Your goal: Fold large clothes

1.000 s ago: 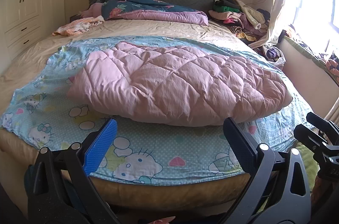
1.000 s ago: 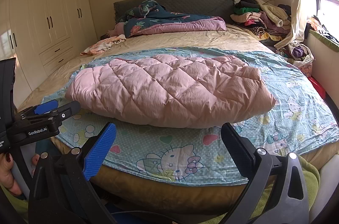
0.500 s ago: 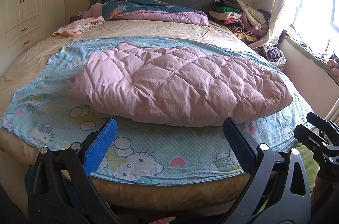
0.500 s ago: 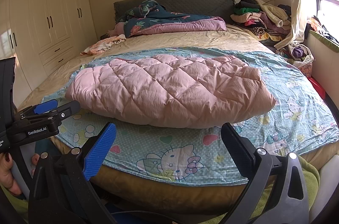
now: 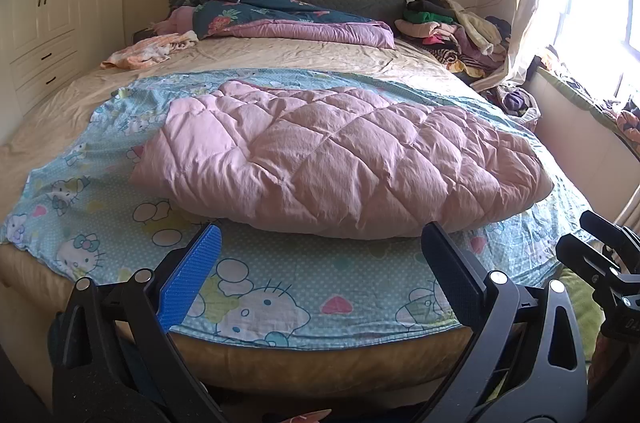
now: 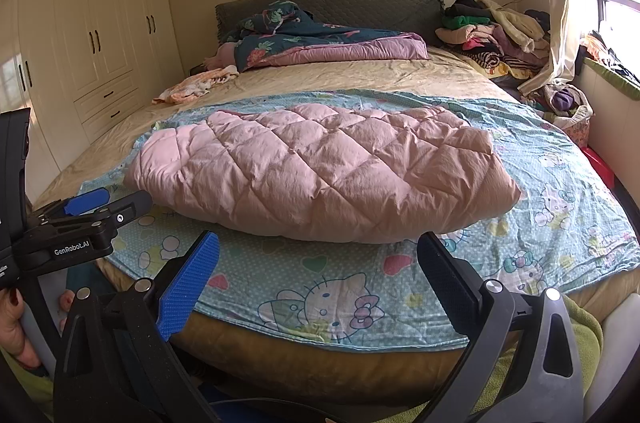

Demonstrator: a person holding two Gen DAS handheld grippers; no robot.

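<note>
A puffy pink quilted garment (image 5: 344, 159) (image 6: 320, 171) lies folded into a long bundle across a blue cartoon-print sheet (image 5: 280, 287) (image 6: 304, 287) on the bed. My left gripper (image 5: 320, 255) hovers open at the foot of the bed, short of the bundle's near edge, with nothing between its fingers. My right gripper (image 6: 316, 259) is open too, held at the same distance from the bundle. The left gripper (image 6: 92, 211) also shows at the left edge of the right wrist view, and the right gripper (image 5: 600, 251) shows at the right edge of the left wrist view.
A dark floral duvet (image 5: 280, 15) lies crumpled at the headboard. A heap of clothes (image 5: 452, 23) sits at the far right corner. An orange-white cloth (image 5: 148, 51) lies at the far left. White wardrobes (image 6: 80, 43) line the left wall; a window ledge (image 5: 580, 95) runs along the right.
</note>
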